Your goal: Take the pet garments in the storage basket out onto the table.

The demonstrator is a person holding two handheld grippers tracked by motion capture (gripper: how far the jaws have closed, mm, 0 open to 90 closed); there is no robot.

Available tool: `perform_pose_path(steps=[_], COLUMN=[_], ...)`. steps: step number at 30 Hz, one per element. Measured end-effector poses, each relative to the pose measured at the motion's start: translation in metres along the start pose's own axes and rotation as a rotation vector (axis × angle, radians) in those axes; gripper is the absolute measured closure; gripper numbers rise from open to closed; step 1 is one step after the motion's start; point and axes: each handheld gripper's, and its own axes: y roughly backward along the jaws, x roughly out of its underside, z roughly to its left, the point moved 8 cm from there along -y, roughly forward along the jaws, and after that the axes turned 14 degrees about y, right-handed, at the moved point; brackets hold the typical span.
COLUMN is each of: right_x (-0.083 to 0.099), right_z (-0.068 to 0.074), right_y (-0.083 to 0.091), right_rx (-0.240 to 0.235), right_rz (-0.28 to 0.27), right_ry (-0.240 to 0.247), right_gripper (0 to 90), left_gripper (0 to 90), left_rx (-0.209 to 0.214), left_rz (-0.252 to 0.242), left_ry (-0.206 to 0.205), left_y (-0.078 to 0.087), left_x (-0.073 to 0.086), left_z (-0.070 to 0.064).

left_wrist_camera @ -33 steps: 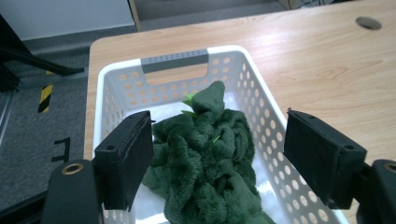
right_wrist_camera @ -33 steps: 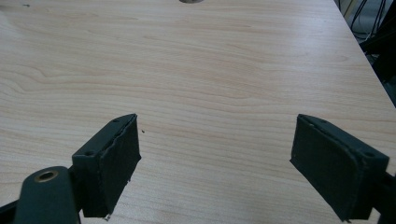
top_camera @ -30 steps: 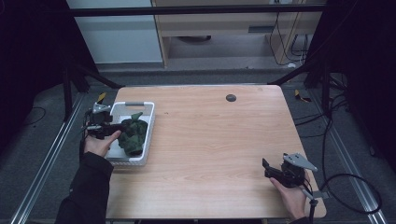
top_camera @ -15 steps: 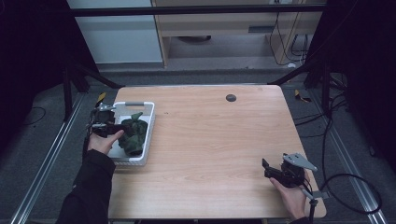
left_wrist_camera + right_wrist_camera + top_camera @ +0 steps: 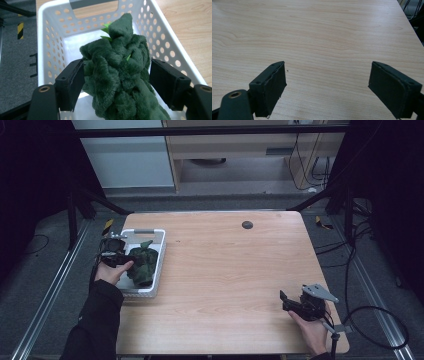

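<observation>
at the left of the high view, the left hand (image 5: 111, 271) holds the left gripper (image 5: 116, 251) over a white basket (image 5: 156, 251) that sits near the table's left edge. a dark green plush (image 5: 142, 265) lies in the basket, a little toward its right wall. a dark sleeve runs down from the hand to the lower left corner of the frame.

in the left gripper view the plush (image 5: 120, 75) takes up the centre, fuzzy and bunched, with small bright green bits poking out near its top. the gripper's (image 5: 117, 82) jaws stand one on each side of it — the left pad (image 5: 71, 83) touches the plush, and the right pad (image 5: 166, 83) sits just beside it; i cannot tell if that one presses. the jaws are spread about as wide as the plush and flank it, not squeezed tight. the basket's (image 5: 50, 45) perforated walls rise behind, with a handle slot at the top centre.

the middle of the table (image 5: 225, 270) is bare wood, with a small dark round spot (image 5: 247, 224) toward its upper edge.

at the lower right of the high view, the right hand (image 5: 310, 332) holds the right gripper (image 5: 292, 302) low over the table corner, a grey plate on top. in the right gripper view its jaws (image 5: 327, 87) are spread wide over bare wood — nothing between them.
</observation>
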Motion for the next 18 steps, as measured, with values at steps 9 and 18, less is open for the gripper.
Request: perform_pose_path(steps=[9,18], right_x=[0.001,0.001], right_z=[0.001,0.001], right_y=[0.0,-0.001], right_rx=[-0.007,-0.006], right_rz=[0.007,0.011], right_ry=[-0.001,0.001], right_gripper=[14.0,13.9], left_gripper=[32.2,39.0], left_rx=[-0.016,-0.032], left_rz=[0.044,0.077], left_ry=[-0.019,-0.029], left_y=[-0.007,-0.014], left_x=[0.004,0.008], left_z=[-0.001,-0.002])
